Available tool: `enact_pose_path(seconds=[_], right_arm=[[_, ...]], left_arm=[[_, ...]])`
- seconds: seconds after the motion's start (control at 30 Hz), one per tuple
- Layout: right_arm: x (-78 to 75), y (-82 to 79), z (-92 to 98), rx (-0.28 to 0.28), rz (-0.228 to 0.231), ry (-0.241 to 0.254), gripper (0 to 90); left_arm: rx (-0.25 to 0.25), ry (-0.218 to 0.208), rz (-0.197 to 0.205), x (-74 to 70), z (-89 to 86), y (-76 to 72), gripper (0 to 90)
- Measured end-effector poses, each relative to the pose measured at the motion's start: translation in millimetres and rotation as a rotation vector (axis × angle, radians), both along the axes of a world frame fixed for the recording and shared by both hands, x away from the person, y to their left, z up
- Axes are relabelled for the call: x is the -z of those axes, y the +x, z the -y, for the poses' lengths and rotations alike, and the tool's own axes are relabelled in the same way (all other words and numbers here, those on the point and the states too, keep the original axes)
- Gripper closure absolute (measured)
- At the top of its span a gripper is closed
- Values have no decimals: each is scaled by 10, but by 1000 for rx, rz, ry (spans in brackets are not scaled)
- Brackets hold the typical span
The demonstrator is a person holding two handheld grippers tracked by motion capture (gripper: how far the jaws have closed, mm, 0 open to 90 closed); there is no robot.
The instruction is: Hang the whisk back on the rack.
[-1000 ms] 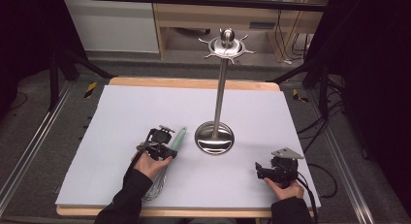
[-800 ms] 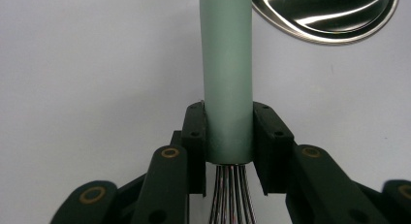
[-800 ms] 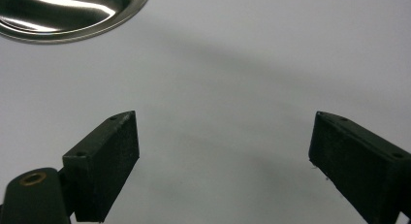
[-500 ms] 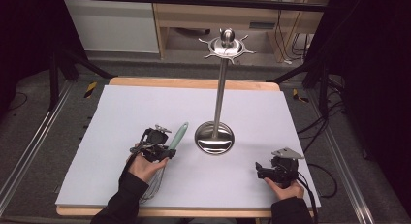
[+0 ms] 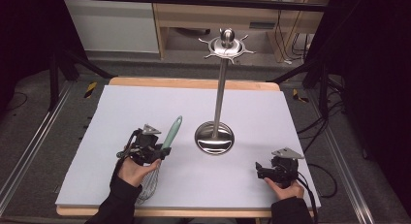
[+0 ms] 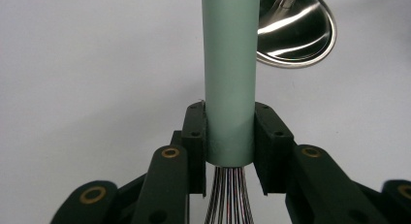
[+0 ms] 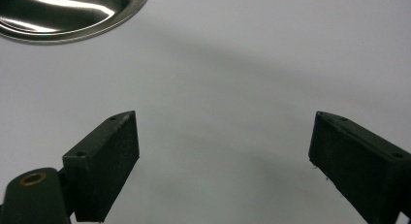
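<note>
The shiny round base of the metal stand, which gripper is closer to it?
Left. The left gripper, shut on the whisk, sits just beside the stand base. The right gripper, jaws open, rests farther off toward the table's near right corner.

Left tool [image 6: 229, 136] clamps whisk's green handle [image 6: 229, 73] just above wires [image 6: 228, 195]; steel stand base [image 6: 295, 27] beyond, on table [image 6: 97, 64].

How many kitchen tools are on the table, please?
1: a whisk, held by the left gripper near the table's front left. The stand bears none.
</note>
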State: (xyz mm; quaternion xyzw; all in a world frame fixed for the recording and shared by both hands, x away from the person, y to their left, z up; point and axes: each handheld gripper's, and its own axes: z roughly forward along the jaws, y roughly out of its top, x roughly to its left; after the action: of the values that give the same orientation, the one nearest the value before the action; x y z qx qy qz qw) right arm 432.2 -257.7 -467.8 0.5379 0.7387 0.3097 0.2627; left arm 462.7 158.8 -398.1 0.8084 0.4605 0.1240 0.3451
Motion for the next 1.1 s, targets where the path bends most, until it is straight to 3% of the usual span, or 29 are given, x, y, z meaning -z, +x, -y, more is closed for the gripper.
enact_pose_path(seconds=[0.27,0.57,1.1], right_arm=[[1,1,0,-3,2,-6,110],[4,-1,-8,-7,1,-2,110],[5,1,-10,-9,2,-4,110]], left_arm=[[-6,-38,62,-105,-101,-104,691],[-17,-64,84,-137,-197,-165,691],[-1,-96,148,-261,-211,-277,691]])
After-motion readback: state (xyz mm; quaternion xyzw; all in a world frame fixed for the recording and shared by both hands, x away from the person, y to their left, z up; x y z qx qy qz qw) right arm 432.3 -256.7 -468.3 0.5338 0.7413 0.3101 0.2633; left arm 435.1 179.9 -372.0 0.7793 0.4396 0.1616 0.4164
